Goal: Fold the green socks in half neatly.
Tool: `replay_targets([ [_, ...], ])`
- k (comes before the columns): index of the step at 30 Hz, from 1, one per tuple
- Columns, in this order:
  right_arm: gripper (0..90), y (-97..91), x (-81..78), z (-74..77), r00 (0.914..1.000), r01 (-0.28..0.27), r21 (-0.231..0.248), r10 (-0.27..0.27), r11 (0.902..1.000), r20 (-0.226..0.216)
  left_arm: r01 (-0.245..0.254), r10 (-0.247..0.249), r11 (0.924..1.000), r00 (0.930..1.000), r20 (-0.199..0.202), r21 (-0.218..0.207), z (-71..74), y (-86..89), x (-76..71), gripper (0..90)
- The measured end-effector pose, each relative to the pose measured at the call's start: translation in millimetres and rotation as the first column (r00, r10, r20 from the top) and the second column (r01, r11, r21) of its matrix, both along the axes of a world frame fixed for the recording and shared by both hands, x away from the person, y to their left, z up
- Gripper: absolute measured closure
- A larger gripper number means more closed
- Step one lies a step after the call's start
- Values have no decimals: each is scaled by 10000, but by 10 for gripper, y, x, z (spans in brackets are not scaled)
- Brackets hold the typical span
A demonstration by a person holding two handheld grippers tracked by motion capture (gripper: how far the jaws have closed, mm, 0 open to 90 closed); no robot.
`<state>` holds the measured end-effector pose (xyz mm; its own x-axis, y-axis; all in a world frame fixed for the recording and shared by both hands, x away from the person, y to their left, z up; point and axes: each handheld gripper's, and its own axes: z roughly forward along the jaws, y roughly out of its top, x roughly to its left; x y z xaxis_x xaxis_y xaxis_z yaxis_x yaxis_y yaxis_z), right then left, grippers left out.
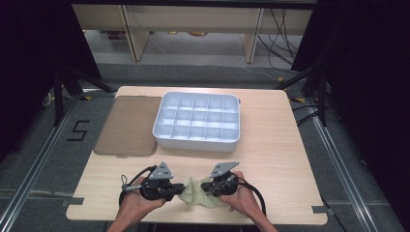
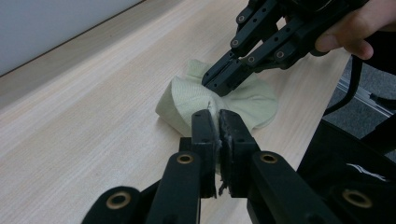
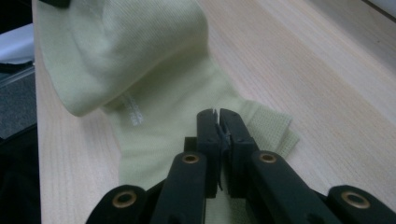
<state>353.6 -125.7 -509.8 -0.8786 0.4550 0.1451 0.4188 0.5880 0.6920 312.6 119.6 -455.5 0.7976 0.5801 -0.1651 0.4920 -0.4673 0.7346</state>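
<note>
I'm holding a gripper in each hand at the near edge of the bench (image 1: 270, 159), both working on a pale green sock (image 1: 199, 193) lying at about 6 o'clock on the benchtop, between the two grippers.

My left gripper (image 1: 180, 190) is coming in from 9 o'clock of the sock; in the left gripper view its jaws are pinching a raised fold of the sock (image 2: 212, 105), pressed nearly together with fabric between them.

My right gripper (image 1: 209, 187) is coming in from 3 o'clock. In the left gripper view its tips are bearing down on top of the sock at 12 o'clock of my own jaws, with my right hand (image 2: 359, 28) wrapping its body. In the right gripper view its jaws are pressed together over the flat part of the sock (image 3: 154, 60), a sliver of fabric showing in the slit between them, and the ribbed cuff (image 3: 273, 126) is lying just at 3 o'clock of the tips; the bunched part is rising at 11 o'clock.

A white compartment tray (image 1: 197, 120) is sitting at 12 o'clock of the sock, well apart. A brown flat mat (image 1: 128, 125) is lying just beside the tray at its 9 o'clock, touching or nearly so.
</note>
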Motion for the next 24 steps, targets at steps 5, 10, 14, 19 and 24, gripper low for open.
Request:
replay_targets([
  [5, 871, -161, -12, 167, 9990, 358, 87, -360, 9993, 250, -47, 47, 10000, 9999, -107, 13, 8, 16, -5, 847],
  [10, 871, -364, -37, 186, 9983, 541, -20, -540, 9985, 214, 206, -205, 9997, 9998, -44, 151, 21, 21, 10, 848],
  [14, 877, -364, -51, 94, 9992, 368, -412, -373, 9985, -118, 78, -79, 9999, 9999, -73, -92, 40, -31, 12, 848],
  [19, 880, -330, -22, 73, 9983, 481, -236, -488, 9986, -325, 281, -281, 9996, 9996, -68, -32, 73, -126, 52, 848],
  [24, 880, -353, 0, 64, 9987, 370, -104, -374, 9993, -336, 511, -511, 9987, 9986, -114, 18, 46, -278, 116, 847],
])
